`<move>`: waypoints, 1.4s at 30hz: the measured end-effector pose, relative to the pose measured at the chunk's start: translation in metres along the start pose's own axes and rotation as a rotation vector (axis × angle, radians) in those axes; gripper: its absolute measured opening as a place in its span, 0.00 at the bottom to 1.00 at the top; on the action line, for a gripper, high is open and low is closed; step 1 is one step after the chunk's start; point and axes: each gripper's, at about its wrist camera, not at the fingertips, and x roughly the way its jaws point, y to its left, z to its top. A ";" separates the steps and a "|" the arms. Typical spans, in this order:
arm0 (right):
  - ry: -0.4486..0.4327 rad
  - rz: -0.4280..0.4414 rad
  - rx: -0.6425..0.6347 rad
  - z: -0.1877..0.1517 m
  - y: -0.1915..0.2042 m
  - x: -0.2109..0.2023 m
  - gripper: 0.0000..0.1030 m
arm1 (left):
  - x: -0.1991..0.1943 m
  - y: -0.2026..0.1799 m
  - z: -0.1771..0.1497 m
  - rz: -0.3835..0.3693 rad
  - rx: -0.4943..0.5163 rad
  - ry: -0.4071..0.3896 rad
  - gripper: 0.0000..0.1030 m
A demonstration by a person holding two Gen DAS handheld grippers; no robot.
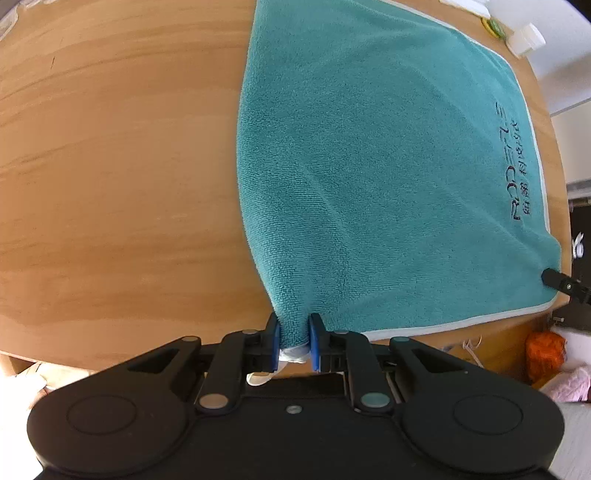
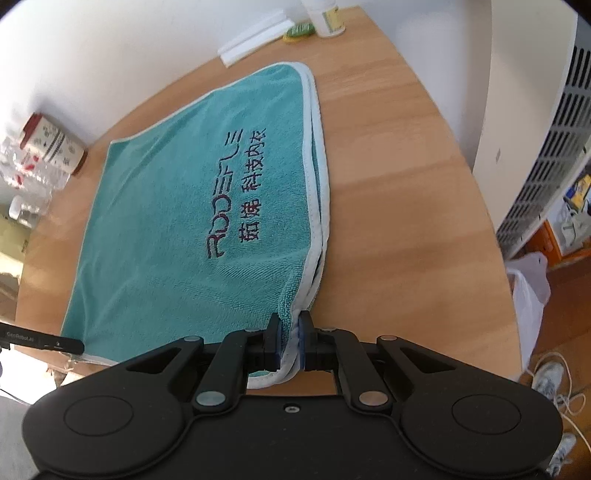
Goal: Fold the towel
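A teal towel (image 1: 369, 166) with white piping and dark stitched lettering lies doubled over on the wooden table (image 1: 110, 166). My left gripper (image 1: 293, 341) is shut on its near left corner, the cloth bunched between the blue pads. In the right wrist view the same towel (image 2: 177, 221) spreads away from me, and my right gripper (image 2: 289, 341) is shut on its near right corner, where two white-edged layers meet. The other gripper's black finger (image 1: 561, 284) touches the towel's far corner in the left view, and a black finger (image 2: 44, 341) shows at the left edge in the right view.
At the table's far side stand a white bottle (image 2: 327, 16), a green-yellow sponge (image 2: 299, 31) and a white flat box (image 2: 255, 40). A patterned tin (image 2: 51, 144) sits at the left corner. A white cabinet with vents (image 2: 546, 147) stands to the right; shoes and a plastic bag (image 2: 528, 284) are on the floor.
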 end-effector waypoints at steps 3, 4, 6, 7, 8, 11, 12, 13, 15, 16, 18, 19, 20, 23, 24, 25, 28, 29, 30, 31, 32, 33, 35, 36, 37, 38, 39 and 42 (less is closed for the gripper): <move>0.007 -0.016 -0.011 -0.001 0.002 0.004 0.14 | 0.002 0.003 0.004 -0.008 -0.012 0.016 0.15; 0.006 -0.022 -0.019 -0.001 0.002 0.004 0.15 | 0.011 -0.007 0.010 -0.006 -0.007 0.016 0.16; -0.011 -0.036 -0.046 -0.001 0.003 0.001 0.27 | 0.015 -0.015 0.017 0.000 0.016 0.015 0.19; -0.021 -0.035 -0.062 0.001 0.002 0.000 0.31 | 0.014 -0.017 0.020 0.002 0.023 0.011 0.20; -0.018 -0.028 -0.049 0.003 -0.001 0.001 0.31 | 0.015 -0.018 0.022 0.004 0.029 0.008 0.21; -0.018 0.006 -0.012 0.007 -0.014 0.003 0.33 | 0.018 -0.017 0.027 -0.001 0.028 0.014 0.21; -0.024 0.027 -0.006 0.007 -0.019 0.003 0.33 | 0.016 -0.015 0.025 -0.004 0.024 0.015 0.21; -0.015 0.056 -0.004 0.007 -0.021 0.004 0.33 | 0.016 -0.014 0.024 -0.009 0.019 0.016 0.21; 0.006 0.095 0.005 0.008 -0.022 0.007 0.32 | 0.018 -0.014 0.025 -0.025 0.011 0.017 0.21; 0.016 0.110 0.010 0.007 -0.023 0.008 0.22 | 0.021 -0.013 0.025 -0.031 0.012 0.010 0.19; 0.041 0.123 0.045 0.007 -0.025 0.013 0.09 | 0.024 -0.011 0.024 -0.044 0.015 -0.002 0.12; 0.046 0.126 0.052 0.008 -0.025 0.012 0.09 | 0.021 -0.009 0.023 -0.050 0.016 -0.003 0.11; 0.050 0.129 0.058 0.008 -0.025 0.011 0.09 | 0.019 -0.007 0.023 -0.056 0.017 -0.004 0.11; 0.063 0.139 0.076 0.010 -0.023 0.008 0.08 | 0.016 -0.004 0.022 -0.072 0.008 -0.007 0.10; 0.067 0.143 0.082 0.010 -0.023 0.007 0.08 | 0.015 -0.002 0.023 -0.080 0.002 -0.008 0.10; 0.071 0.146 0.088 0.011 -0.022 0.006 0.08 | 0.016 0.002 0.023 -0.092 -0.006 -0.007 0.10; 0.084 0.156 0.106 0.012 -0.021 0.003 0.08 | -0.006 0.029 0.026 -0.129 -0.019 0.001 0.09; 0.088 0.159 0.112 0.013 -0.021 0.002 0.08 | -0.008 0.028 0.024 -0.129 -0.011 -0.001 0.09; 0.092 0.162 0.118 0.013 -0.020 0.001 0.07 | -0.010 0.025 0.024 -0.121 -0.006 -0.002 0.09; 0.097 0.166 0.124 0.014 -0.020 0.000 0.07 | -0.008 0.023 0.025 -0.113 -0.005 0.000 0.09; 0.101 0.169 0.130 0.015 -0.019 -0.001 0.07 | -0.006 0.021 0.025 -0.116 -0.012 0.003 0.09; 0.105 0.172 0.136 0.015 -0.019 -0.002 0.07 | -0.006 0.020 0.026 -0.120 -0.020 0.003 0.09; 0.114 0.179 0.149 0.016 -0.018 -0.004 0.07 | -0.015 0.024 0.029 -0.137 -0.029 -0.006 0.09; 0.114 0.181 0.148 0.017 -0.017 -0.006 0.07 | -0.021 0.025 0.030 -0.141 -0.028 -0.008 0.09; 0.112 0.196 0.147 0.022 -0.014 -0.011 0.07 | -0.028 0.025 0.033 -0.147 -0.024 -0.010 0.09; 0.108 0.209 0.151 0.026 -0.012 -0.014 0.06 | -0.032 0.023 0.036 -0.152 -0.018 -0.013 0.09; 0.105 0.220 0.154 0.031 -0.009 -0.017 0.06 | -0.037 0.023 0.038 -0.152 -0.014 -0.017 0.09; 0.078 0.243 0.161 0.048 -0.006 -0.027 0.06 | -0.056 0.022 0.050 -0.150 0.002 -0.017 0.09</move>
